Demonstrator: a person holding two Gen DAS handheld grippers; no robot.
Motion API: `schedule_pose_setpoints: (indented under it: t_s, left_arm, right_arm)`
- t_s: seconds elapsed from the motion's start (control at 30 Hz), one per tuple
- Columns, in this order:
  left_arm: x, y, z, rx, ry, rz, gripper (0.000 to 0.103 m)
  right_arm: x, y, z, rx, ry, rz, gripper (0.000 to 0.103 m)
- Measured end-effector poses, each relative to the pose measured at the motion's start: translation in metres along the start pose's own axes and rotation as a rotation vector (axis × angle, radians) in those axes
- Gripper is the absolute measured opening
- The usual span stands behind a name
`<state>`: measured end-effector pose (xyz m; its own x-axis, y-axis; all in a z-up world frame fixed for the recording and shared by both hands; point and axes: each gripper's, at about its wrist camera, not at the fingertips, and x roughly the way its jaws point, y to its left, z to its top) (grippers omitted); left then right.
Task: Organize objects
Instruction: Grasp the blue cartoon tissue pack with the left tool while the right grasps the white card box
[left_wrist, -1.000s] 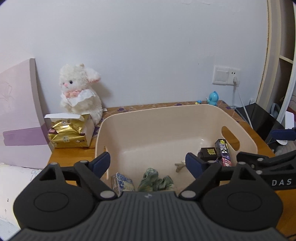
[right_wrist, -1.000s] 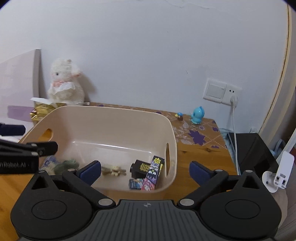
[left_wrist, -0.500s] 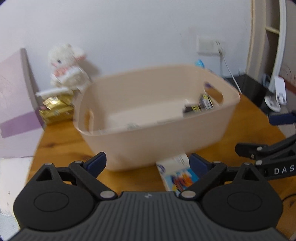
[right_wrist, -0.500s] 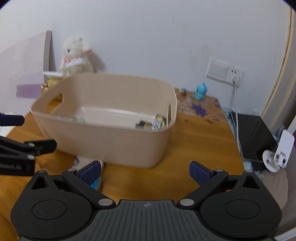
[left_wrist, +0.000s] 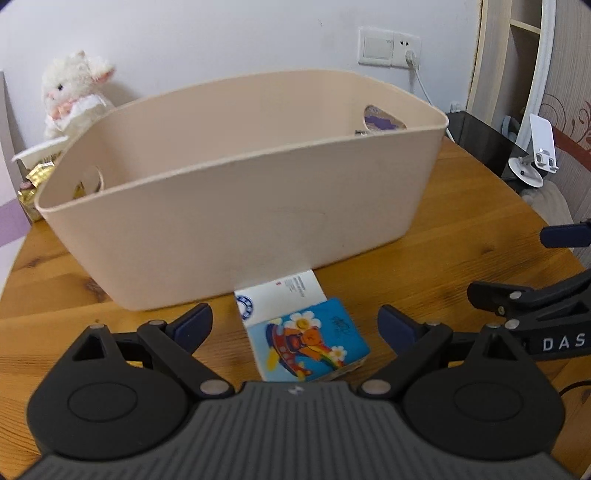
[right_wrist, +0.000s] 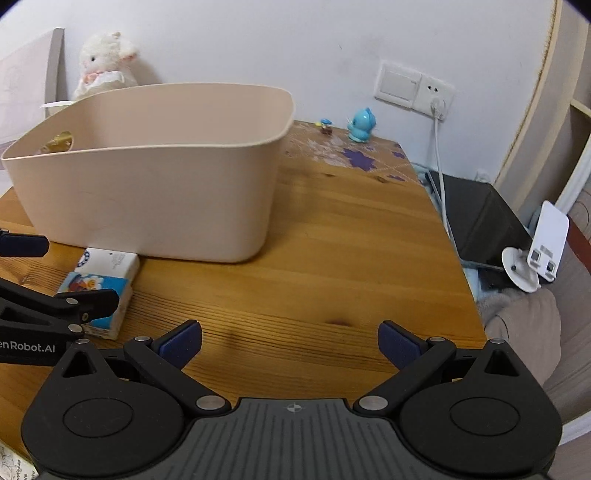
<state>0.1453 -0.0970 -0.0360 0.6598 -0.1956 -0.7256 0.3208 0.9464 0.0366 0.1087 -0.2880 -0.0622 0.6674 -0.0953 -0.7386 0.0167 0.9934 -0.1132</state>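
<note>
Descent is the change: a second ago both claws looked down into the bin (left_wrist: 236, 206); now they sit low over the bench (right_wrist: 332, 258). Left claw (left_wrist: 294, 326), released, brackets the packet (left_wrist: 308, 341) lying just before the bin, likely the next pick. Right claw (right_wrist: 290, 341) is released, empty. Readable: "DAS" and "enRobot.AI" on the claw arms; packet print too small.
</note>
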Motion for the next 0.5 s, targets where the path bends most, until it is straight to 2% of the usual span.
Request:
schedule_pose_setpoints:
  t_s: [0.1,0.23,0.37,0.5]
  left_arm:
    - [0.006,0.005,-0.006,0.001,0.020,-0.004,0.097]
    - [0.014,0.023,-0.016,-0.056,0.071,-0.016,0.097]
    - [0.011,0.041,-0.030,-0.052,0.056,0.025,0.097]
    - [0.008,0.067,-0.035,-0.077,0.052,0.031,0.097]
  right_arm:
    - [0.001,0.001,0.000,0.000,0.000,0.005,0.103]
    - [0.004,0.010,0.001,-0.016,0.000,0.015,0.103]
    - [0.005,0.025,0.005,-0.027,0.006,0.050,0.103]
    - [0.009,0.049,0.010,-0.059,0.018,0.094,0.103]
